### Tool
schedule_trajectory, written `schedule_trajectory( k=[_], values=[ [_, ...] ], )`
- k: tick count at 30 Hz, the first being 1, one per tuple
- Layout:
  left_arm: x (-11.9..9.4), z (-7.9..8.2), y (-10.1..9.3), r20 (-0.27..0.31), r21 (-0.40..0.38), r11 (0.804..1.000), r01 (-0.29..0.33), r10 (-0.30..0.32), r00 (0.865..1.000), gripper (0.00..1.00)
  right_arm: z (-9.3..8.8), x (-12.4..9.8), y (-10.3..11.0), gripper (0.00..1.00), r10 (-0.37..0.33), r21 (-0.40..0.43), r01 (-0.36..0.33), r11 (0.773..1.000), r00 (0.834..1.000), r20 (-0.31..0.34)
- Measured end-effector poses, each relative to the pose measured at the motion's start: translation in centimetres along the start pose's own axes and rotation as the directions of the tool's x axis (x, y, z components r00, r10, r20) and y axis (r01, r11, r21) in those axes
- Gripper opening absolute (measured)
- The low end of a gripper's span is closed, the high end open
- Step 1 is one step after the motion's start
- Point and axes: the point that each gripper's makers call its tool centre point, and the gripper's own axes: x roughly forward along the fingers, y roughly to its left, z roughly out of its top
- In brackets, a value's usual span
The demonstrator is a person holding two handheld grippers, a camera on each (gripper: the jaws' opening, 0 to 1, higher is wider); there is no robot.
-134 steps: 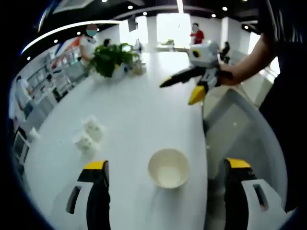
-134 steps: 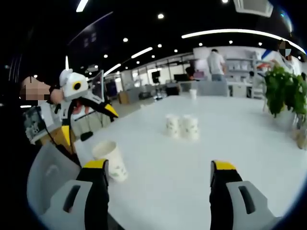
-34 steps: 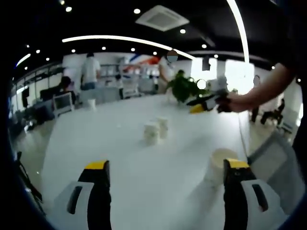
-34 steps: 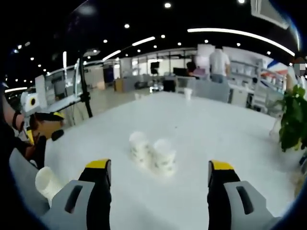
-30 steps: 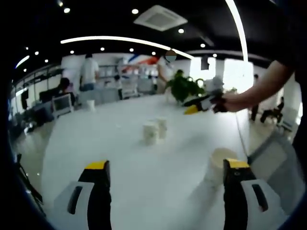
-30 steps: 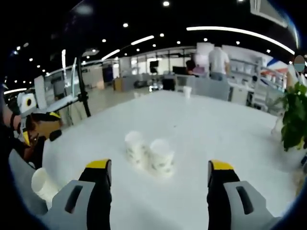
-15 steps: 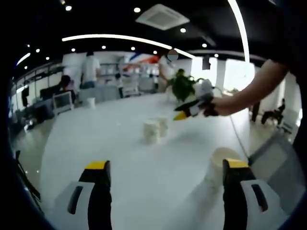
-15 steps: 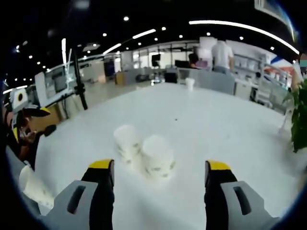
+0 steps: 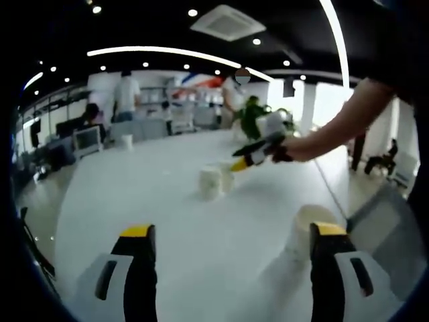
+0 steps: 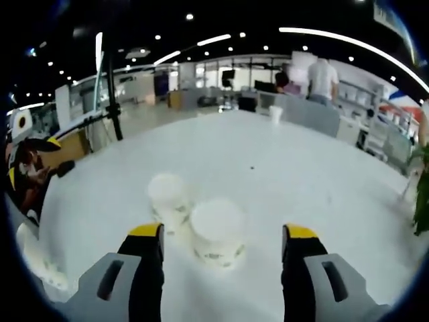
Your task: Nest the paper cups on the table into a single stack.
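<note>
Hovering over a white table [image 10: 281, 168], the right gripper [image 10: 221, 251] spreads empty jaws around the nearer of two upside-down paper cups [image 10: 216, 231]; the left gripper [image 9: 226, 258], jaws released, has a third cup [image 9: 303, 231] beside its right jaw.

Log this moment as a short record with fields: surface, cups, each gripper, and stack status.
surface: white table
cups near right gripper: two paper cups side by side, nearer cup between the jaws' line, second cup just left of it
cup near left gripper: one cup upright, beside the right jaw
far cup: small cup at the far table edge
right gripper: open, nothing held
left gripper: open, nothing held
stack status: none nested yet
</note>
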Motion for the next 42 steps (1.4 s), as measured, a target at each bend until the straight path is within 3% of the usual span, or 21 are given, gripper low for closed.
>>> schedule_trajectory(
  k=[16, 22, 42],
  values=[
    [-0.6, -0.7, 0.0, -0.024, 0.000, 1.000, 0.000, 0.000, 1.000, 0.94, -0.2, 1.4, -0.2, 0.51, 0.039, -0.008, -0.039, 0.999, 0.999, -0.015],
    [-0.5, -0.6, 0.1, -0.021, -0.006, 1.000, -0.004, 0.004, 1.000, 0.94, -0.9, 1.5, 0.5, 0.35, 0.084, -0.019, -0.084, 0.996, 0.996, -0.041],
    [-0.4, -0.1, 0.0, -0.020, 0.002, 1.000, -0.002, 0.002, 1.000, 0.93, -0.6, -1.3, 1.3, 0.34, 0.060, 0.000, -0.060, 0.998, 0.997, -0.044]
  ],
)
